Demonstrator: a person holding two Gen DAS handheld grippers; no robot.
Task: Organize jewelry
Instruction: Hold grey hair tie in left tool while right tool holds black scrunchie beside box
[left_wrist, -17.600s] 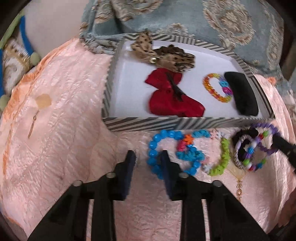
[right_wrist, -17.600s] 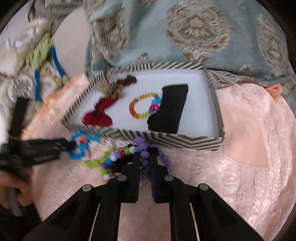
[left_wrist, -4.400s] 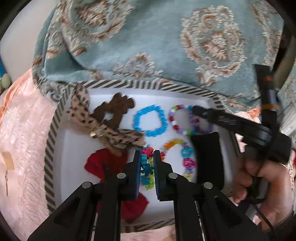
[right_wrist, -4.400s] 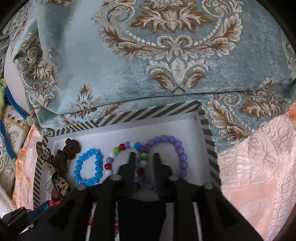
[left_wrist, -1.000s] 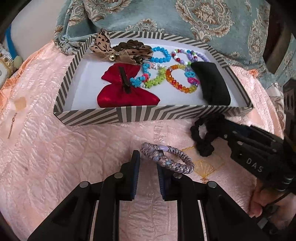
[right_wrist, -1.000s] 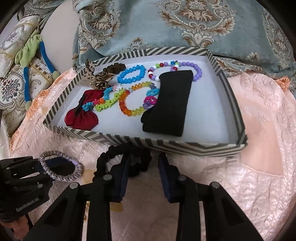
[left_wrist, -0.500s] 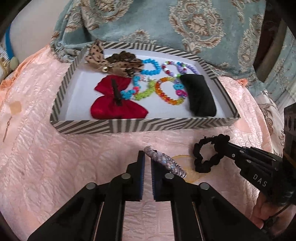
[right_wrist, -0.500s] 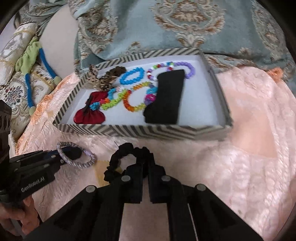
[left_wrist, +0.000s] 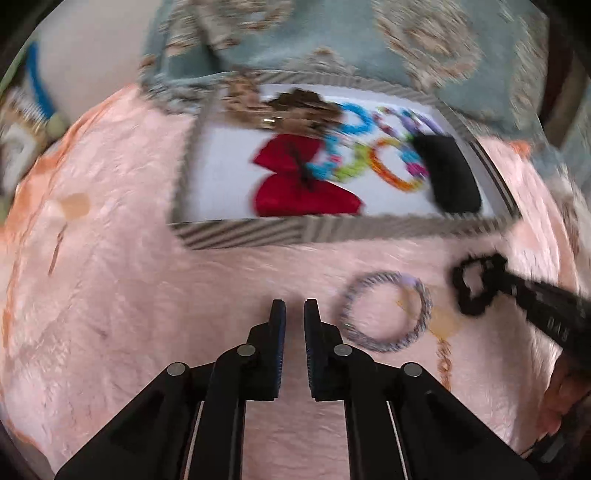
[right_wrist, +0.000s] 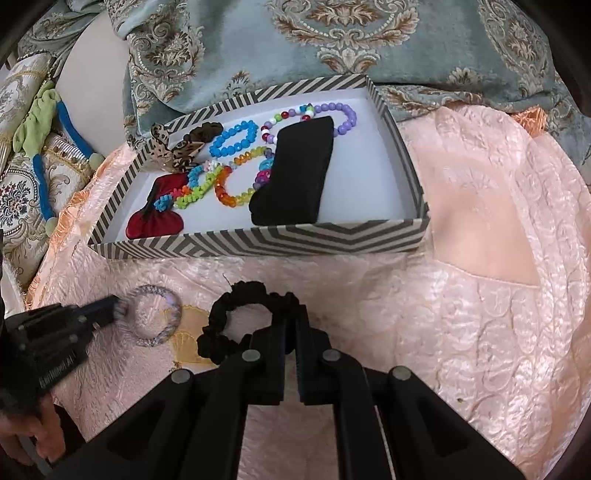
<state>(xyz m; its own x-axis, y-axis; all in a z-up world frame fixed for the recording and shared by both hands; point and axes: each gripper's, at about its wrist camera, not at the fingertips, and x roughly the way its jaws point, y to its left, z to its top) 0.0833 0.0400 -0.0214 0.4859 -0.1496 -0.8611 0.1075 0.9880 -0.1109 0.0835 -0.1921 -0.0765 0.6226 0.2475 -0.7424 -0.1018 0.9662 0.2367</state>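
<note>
- I count one box (right_wrist: 266, 242).
- In it: two bows (right_wrist: 157, 218), one black pad (right_wrist: 295, 173), about five bead bracelets (right_wrist: 233, 139), overlapping, count unsure.
- Outside: one braided band (right_wrist: 157, 319), one black scrunchie (right_wrist: 236, 321).
- Two grippers (right_wrist: 290, 332).

Both wrist cameras look forward and down over the pink bedspread (right_wrist: 480, 295) toward the striped box (left_wrist: 240, 236); left view blurred, from the left, right view sharper. Both catch the two hair ties.
</note>
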